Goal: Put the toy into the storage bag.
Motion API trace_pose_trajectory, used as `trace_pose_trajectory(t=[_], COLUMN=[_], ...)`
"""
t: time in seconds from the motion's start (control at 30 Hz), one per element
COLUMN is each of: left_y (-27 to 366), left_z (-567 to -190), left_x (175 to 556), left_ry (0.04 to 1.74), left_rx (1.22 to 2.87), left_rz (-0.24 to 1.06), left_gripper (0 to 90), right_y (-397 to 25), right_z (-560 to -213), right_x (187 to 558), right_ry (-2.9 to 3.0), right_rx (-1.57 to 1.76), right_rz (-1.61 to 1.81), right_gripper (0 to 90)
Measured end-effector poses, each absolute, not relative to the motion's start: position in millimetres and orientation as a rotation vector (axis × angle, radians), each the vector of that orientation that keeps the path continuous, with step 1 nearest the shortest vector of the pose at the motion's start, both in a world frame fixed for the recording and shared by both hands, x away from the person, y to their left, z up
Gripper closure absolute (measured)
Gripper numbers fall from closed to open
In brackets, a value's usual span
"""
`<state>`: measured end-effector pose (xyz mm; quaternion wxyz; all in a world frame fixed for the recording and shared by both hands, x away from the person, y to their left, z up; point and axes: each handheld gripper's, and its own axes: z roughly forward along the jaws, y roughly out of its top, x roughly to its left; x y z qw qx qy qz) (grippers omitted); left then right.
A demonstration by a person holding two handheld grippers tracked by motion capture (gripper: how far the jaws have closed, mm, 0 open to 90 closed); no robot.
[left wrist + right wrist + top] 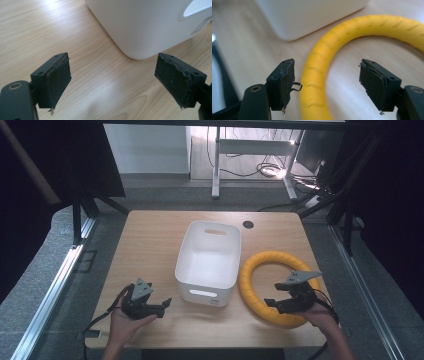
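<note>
A person at a wooden table (150, 235) holds a two-jaw gripper in each hand, seen from above. The right gripper (276, 303) hangs over the near arc of a yellow ribbed ring (260, 265), which lies flat on the table at about 4 o'clock from the table's middle, just beside the right wall of a white plastic bin (210, 265). The bin, with handle slots cut in its near and far walls, stands at the centre of the table.

In the right gripper view, the jaws of the right gripper (327, 82) stand wide apart and straddle the ring (322, 62): the tube runs up between the two black pads, closer to the left pad (285, 82), and no contact can be made out. A corner of the bin (312, 17) sits at 12 o'clock beyond the ring.

The left gripper (166, 305) rests low at about 7 o'clock on the table, pointing toward the bin's near left corner and clear of it. In the left gripper view, the jaws of the left gripper (112, 77) are spread apart with bare wood between them, and the rounded corner of the bin (140, 27) stands at 1 o'clock, just ahead of the tips.

A dark round grommet (248, 224) sits in the tabletop at 1 o'clock, behind the bin.
</note>
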<state>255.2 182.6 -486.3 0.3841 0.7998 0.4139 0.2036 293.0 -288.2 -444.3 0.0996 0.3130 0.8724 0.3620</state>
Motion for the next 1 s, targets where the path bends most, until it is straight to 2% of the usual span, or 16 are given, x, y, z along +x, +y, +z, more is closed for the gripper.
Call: trace_pose_trajectory(t=[0.13, 0.3, 0.63, 1.0], left_y=[180.3, 177.3, 176.0, 172.1], left_z=[-488.5, -492.8, -495.8, -499.8], left_x=[256.1, 263.2, 263.5, 266.3], left_ry=[1.066, 1.086, 1.092, 1.093], left_rx=[2.051, 2.086, 2.120, 2.135], left_rz=[0.520, 0.498, 0.512, 0.489], left_gripper=[13.3, 13.0, 12.9, 12.8], right_y=[-279.8, -260.9, -224.4, -216.9], right_z=[-438.8, -450.5, -480.0, -495.1], right_x=[294.6, 306.3, 318.0, 325.9], right_ry=[2.714, 2.859, 2.957, 2.975], right_rx=[0.873, 0.827, 0.800, 0.854], right_rz=[0.894, 0.693, 0.471, 0.348], right_gripper=[29.4, 29.9, 33.7, 40.8])
